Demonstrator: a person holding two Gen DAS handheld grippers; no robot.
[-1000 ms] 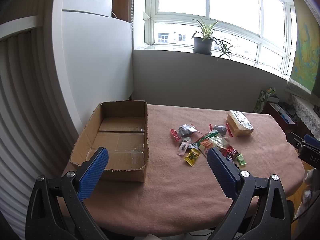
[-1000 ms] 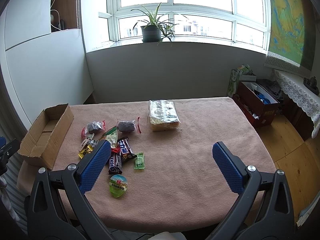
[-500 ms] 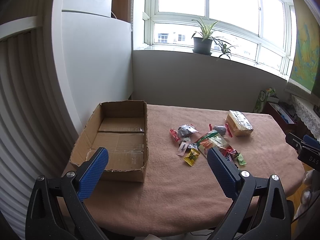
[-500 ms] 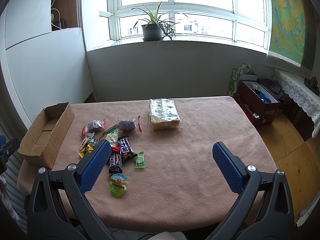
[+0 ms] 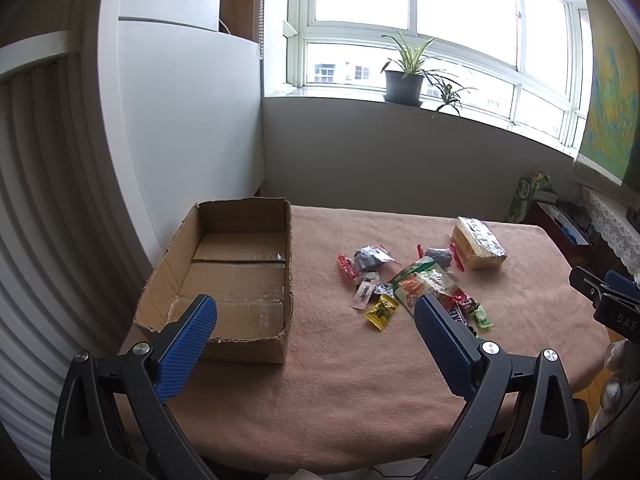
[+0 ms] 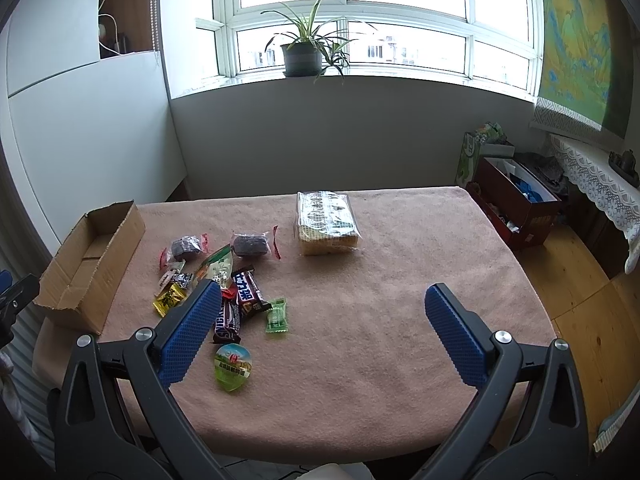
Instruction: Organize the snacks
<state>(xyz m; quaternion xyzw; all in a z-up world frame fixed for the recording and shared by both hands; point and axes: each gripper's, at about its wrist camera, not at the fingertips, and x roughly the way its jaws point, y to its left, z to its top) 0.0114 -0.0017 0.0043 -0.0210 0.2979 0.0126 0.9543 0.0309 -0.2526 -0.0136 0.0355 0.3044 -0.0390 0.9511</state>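
Observation:
An empty cardboard box (image 5: 236,272) lies open at the table's left end; it also shows in the right wrist view (image 6: 86,264). Several small snacks lie in a loose pile (image 5: 404,284) mid-table, among them chocolate bars (image 6: 246,294), a green candy (image 6: 277,315) and a round jelly cup (image 6: 233,366). A large wrapped cracker pack (image 6: 326,222) lies farther back. My left gripper (image 5: 316,314) is open and empty above the near table edge. My right gripper (image 6: 322,300) is open and empty, its left finger over the pile's near side.
The table wears a pink cloth (image 6: 380,320). A white wall panel (image 5: 180,140) stands left of the box. A potted plant (image 6: 304,50) sits on the windowsill. A red crate (image 6: 516,208) and bags stand on the floor at right.
Almost nothing moved; the right wrist view has shifted very slightly. Both grippers stay open and empty.

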